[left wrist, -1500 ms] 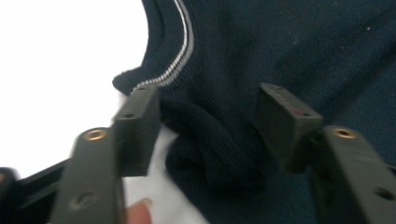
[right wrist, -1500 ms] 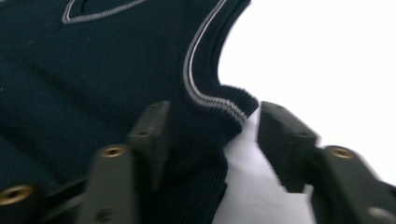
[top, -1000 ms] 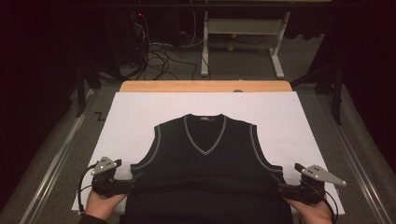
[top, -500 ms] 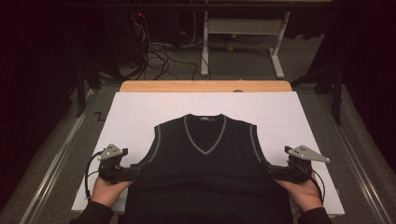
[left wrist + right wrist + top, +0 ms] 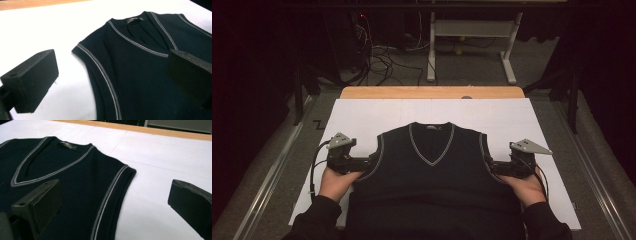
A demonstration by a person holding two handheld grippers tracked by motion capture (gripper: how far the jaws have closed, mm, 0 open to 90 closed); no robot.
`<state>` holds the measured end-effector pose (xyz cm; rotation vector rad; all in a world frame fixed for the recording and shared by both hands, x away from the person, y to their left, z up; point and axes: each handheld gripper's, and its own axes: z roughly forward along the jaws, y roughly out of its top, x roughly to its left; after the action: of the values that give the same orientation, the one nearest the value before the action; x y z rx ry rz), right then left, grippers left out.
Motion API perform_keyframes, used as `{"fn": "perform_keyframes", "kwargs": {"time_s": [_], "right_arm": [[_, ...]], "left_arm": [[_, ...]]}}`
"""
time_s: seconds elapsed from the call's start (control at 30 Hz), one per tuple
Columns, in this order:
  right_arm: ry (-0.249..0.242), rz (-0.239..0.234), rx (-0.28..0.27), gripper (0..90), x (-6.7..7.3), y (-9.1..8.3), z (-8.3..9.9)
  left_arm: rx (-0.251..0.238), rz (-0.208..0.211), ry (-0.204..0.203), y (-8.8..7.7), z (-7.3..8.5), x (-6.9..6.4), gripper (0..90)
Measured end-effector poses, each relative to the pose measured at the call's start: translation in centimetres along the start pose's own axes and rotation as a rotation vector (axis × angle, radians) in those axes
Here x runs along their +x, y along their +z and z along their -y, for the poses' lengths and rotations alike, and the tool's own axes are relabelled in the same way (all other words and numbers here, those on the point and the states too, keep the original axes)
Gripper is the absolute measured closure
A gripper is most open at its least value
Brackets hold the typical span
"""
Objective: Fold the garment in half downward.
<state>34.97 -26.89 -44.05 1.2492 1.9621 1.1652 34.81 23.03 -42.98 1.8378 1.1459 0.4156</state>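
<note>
A black sleeveless V-neck vest [image 5: 432,175] with grey trim lies flat, front up, on the white sheet [image 5: 362,117]. My left gripper [image 5: 371,161] is at the vest's left armhole and points inward. In the left gripper view it [image 5: 112,77] is open, and the trimmed armhole edge [image 5: 100,67] lies on the sheet between the two jaws. At the right armhole, my right gripper [image 5: 491,167] also points inward. The right gripper view shows it [image 5: 115,205] open, one jaw over the vest [image 5: 62,177] and the other over the bare sheet. Neither grips cloth.
The white sheet covers the table up to a strip of bare wood [image 5: 432,92] along the far edge. Metal rails [image 5: 267,175] run along both sides. Beyond the table stand a white desk frame [image 5: 472,30] and floor cables [image 5: 382,60].
Both grippers have moved away from the person along the vest's sides, from near the bottom corners up to the armholes. The vest lies as before.
</note>
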Motion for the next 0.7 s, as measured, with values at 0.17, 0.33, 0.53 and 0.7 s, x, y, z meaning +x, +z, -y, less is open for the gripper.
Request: {"fn": "perform_keyframes", "kwargs": {"time_s": [0.17,0.33,0.53,0.7], "right_arm": [[-0.001,0.012,0.01,0.1,-0.4,1.6,-0.8],[0.005,0.022,0.041,0.7,-1.1,3.6,-1.6],[0.02,0.035,0.102,2.4,-1.8,5.9,-2.3],[0.062,0.038,0.173,8.7,-2.5,7.4,-2.7]], "left_arm": [[0.013,0.008,-0.067,1.7,-0.9,1.4,0.0],[0.033,-0.008,-0.063,3.6,-1.9,2.2,0.9],[0.098,-0.052,-0.099,6.3,-2.2,2.9,1.6],[0.213,-0.09,-0.165,8.9,-1.4,3.7,8.4]]}}
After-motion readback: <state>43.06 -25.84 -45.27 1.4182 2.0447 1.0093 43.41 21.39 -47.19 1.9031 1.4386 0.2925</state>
